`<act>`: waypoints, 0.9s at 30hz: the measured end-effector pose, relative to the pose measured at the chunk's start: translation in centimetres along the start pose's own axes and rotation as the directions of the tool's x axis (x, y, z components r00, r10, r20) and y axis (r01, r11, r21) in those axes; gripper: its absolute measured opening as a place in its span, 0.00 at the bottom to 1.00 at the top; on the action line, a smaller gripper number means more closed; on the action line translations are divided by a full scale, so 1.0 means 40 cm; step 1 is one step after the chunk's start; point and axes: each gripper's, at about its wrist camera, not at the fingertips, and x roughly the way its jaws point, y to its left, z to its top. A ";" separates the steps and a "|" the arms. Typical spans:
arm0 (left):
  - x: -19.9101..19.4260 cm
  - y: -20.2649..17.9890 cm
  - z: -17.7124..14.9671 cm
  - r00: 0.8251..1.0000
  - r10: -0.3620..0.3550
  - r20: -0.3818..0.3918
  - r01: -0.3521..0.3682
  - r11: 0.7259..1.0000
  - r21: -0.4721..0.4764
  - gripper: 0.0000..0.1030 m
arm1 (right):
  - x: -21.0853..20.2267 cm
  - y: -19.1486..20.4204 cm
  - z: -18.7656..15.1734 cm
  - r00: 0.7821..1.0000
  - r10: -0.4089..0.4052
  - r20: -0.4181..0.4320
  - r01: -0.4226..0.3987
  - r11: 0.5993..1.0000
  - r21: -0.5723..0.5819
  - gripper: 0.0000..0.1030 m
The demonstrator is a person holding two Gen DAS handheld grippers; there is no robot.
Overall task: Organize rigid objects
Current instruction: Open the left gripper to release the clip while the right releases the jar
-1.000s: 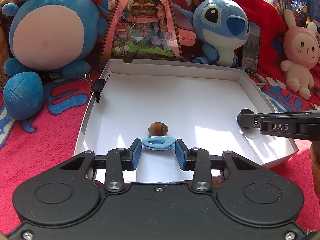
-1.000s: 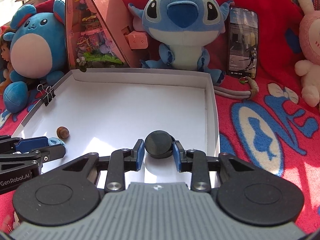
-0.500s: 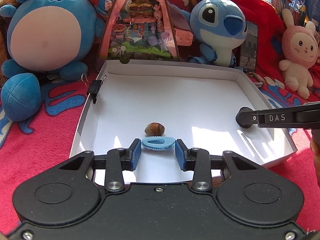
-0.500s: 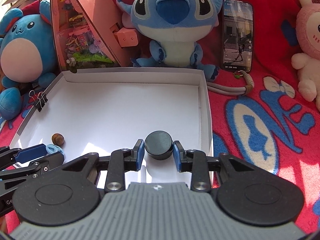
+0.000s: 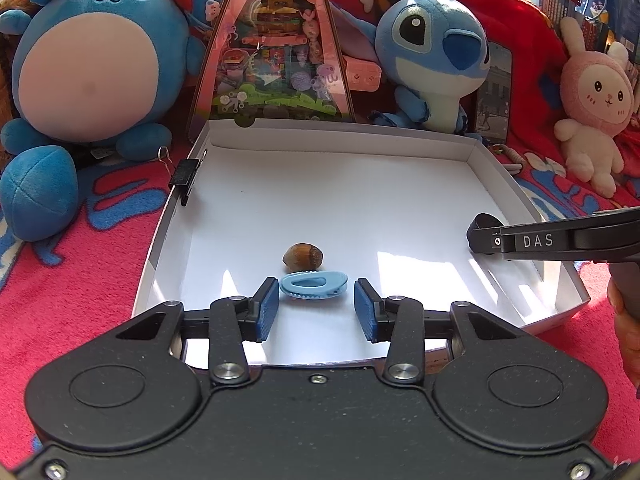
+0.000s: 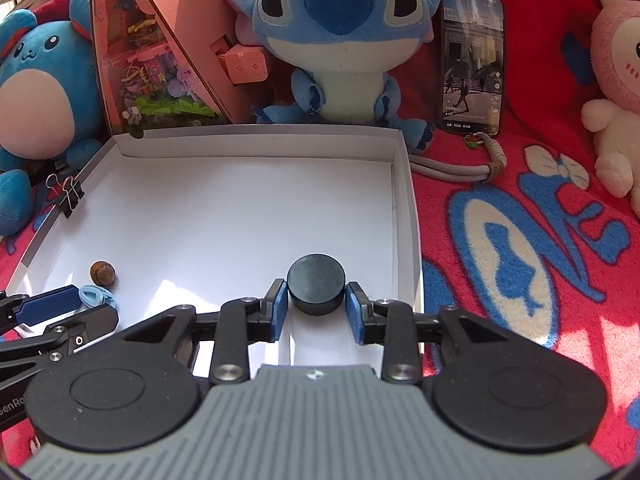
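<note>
A white shallow box point(image 5: 340, 136) lies on the red blanket; it also shows in the right wrist view point(image 6: 256, 136). My left gripper point(image 5: 316, 306) is open, its blue pads apart from a light blue hair clip point(image 5: 313, 285) lying on the box floor near the front edge. A brown nut point(image 5: 303, 256) lies just behind the clip. My right gripper point(image 6: 316, 310) is open around a black round puck point(image 6: 316, 282) that rests in the box near its right wall, with small gaps at both pads. The clip point(image 6: 94, 294) and nut point(image 6: 103, 272) show at the left.
A black binder clip point(image 5: 185, 174) grips the box's left wall. Plush toys stand behind: a round blue one point(image 5: 92, 60), Stitch point(image 5: 432, 52), a pink bunny point(image 5: 596, 100). A pink triangular toy case point(image 5: 276, 40) and a phone point(image 6: 472, 60) lean at the back.
Both grippers have opened: the left let go of the blue hair clip and the right let go of the black puck. Both objects now rest on the box floor.
</note>
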 end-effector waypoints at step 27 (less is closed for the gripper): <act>-0.130 -0.012 -0.025 0.994 -0.006 0.108 0.001 0.999 0.045 0.72 | -0.107 0.040 -0.070 0.990 -0.019 0.138 0.029 0.997 -0.074 0.80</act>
